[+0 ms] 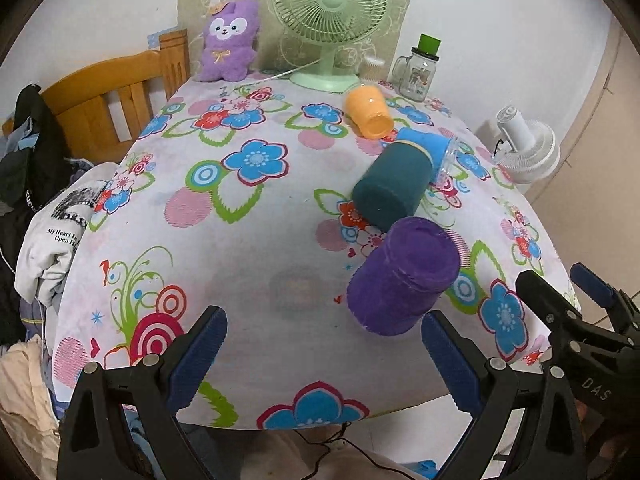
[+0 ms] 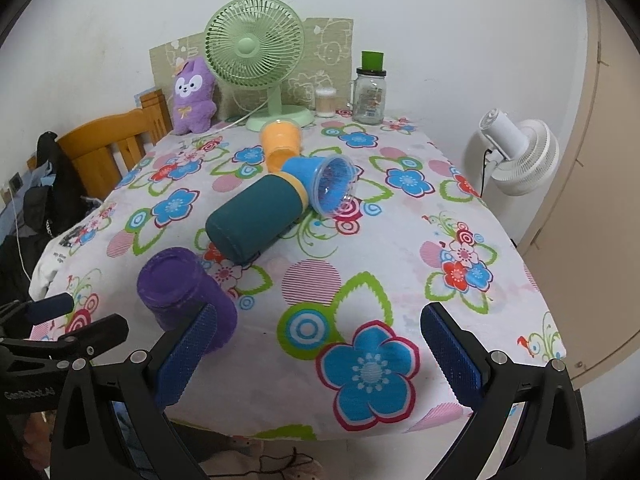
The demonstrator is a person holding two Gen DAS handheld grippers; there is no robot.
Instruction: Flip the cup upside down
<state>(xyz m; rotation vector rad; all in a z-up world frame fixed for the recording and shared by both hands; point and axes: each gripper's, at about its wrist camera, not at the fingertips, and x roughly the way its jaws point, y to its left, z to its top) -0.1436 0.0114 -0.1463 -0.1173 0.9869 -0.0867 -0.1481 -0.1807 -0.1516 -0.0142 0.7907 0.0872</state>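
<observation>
Several cups lie on their sides on the flowered tablecloth (image 1: pixel 280 320) (image 2: pixel 400 260). A purple cup (image 1: pixel 402 276) (image 2: pixel 184 292) is nearest, its base toward me. Behind it lies a dark teal cup (image 1: pixel 394 188) (image 2: pixel 256 216), then a blue cup with a clear rim (image 1: pixel 430 146) (image 2: pixel 324 182), then an orange cup (image 1: pixel 368 110) (image 2: pixel 280 144). My left gripper (image 1: pixel 324 340) is open and empty at the front edge, left of the purple cup. My right gripper (image 2: pixel 316 344) (image 1: pixel 564 284) is open and empty, right of the purple cup.
At the back stand a green fan (image 1: pixel 332 20) (image 2: pixel 256 56), a purple plush toy (image 1: pixel 230 40) (image 2: pixel 192 96), a glass jar with green lid (image 1: pixel 418 68) (image 2: pixel 370 92) and a small container (image 2: pixel 325 102). A white fan (image 1: pixel 524 148) (image 2: pixel 516 152) is right, a wooden chair (image 1: pixel 116 92) left.
</observation>
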